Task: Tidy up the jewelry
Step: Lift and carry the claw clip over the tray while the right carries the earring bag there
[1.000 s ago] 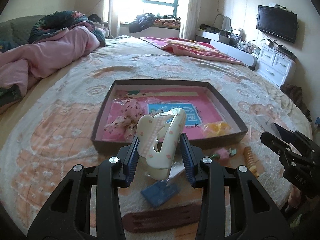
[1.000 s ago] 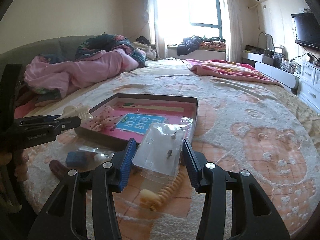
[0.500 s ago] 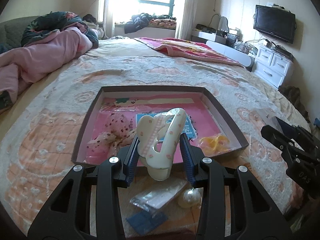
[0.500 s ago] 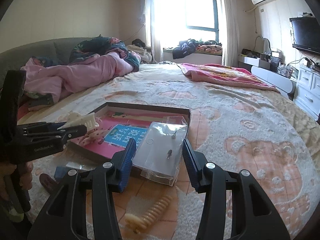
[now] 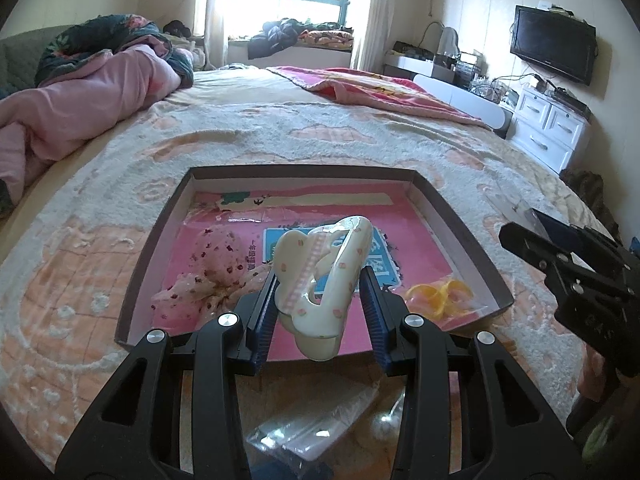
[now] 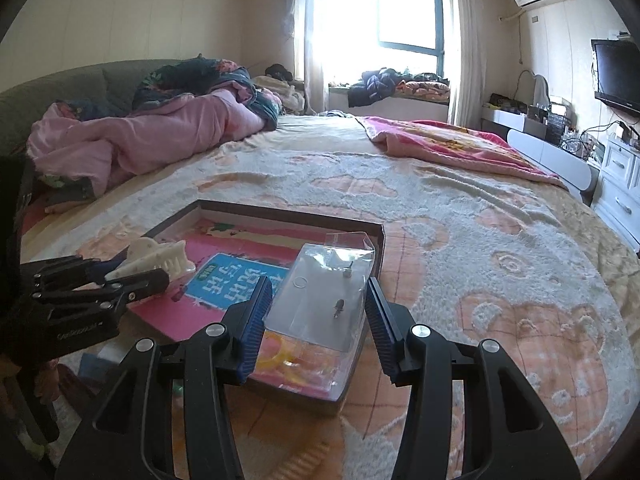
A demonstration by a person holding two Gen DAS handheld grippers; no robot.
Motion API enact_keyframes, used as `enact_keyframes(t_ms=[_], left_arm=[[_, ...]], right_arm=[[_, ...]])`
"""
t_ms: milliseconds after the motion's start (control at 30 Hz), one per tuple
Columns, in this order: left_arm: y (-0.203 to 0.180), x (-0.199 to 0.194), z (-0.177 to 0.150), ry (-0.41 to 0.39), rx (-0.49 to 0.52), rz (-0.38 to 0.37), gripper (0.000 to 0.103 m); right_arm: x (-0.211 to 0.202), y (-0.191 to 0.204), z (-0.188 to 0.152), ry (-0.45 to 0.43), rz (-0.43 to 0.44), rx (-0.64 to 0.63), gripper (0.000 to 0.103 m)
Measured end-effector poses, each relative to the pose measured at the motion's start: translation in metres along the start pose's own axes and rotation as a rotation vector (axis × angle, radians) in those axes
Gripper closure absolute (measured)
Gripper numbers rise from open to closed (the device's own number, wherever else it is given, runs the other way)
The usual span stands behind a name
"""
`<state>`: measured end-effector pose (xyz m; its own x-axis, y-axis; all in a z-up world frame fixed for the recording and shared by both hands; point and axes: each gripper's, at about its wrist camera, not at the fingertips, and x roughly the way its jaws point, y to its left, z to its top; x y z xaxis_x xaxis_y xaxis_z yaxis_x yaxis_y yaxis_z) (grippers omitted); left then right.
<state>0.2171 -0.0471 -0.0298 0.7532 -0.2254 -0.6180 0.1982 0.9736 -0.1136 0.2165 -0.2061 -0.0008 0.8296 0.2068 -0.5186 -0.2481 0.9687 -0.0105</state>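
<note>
Left tongs (image 5: 318,300) grip cream hair claw (image 5: 320,276) above the tray (image 5: 460,216)'s near edge; right tongs (image 6: 316,312) pinch earring bag (image 6: 324,292) over its right corner. Risk: slippery bag slides free; claw drops short.

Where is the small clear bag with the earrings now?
The clear bag is held between the fingers of the right hand-held gripper, in the middle of the right wrist view, above the right side of the shallow box on the bed.

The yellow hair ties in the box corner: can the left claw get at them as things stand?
Probably not yet. The left claw is shut on the cream hair clip, so it is occupied. Otherwise the yellow hair ties lie uncovered in the open box.
</note>
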Motion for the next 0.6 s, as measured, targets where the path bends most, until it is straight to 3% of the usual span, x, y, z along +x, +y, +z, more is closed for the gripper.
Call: enact_keyframes(t_ms=[300, 600], left_arm=[[0.006, 0.023, 0.002, 0.051, -0.008, 0.003, 0.072], [0.011, 0.037, -0.003, 0.097, -0.016, 0.001, 0.071]], right_arm=[[0.037, -0.005, 0.006, 0.060, -0.010, -0.019, 0.057], [0.072, -0.004, 0.001, 0.159, 0.045, -0.011, 0.057]])
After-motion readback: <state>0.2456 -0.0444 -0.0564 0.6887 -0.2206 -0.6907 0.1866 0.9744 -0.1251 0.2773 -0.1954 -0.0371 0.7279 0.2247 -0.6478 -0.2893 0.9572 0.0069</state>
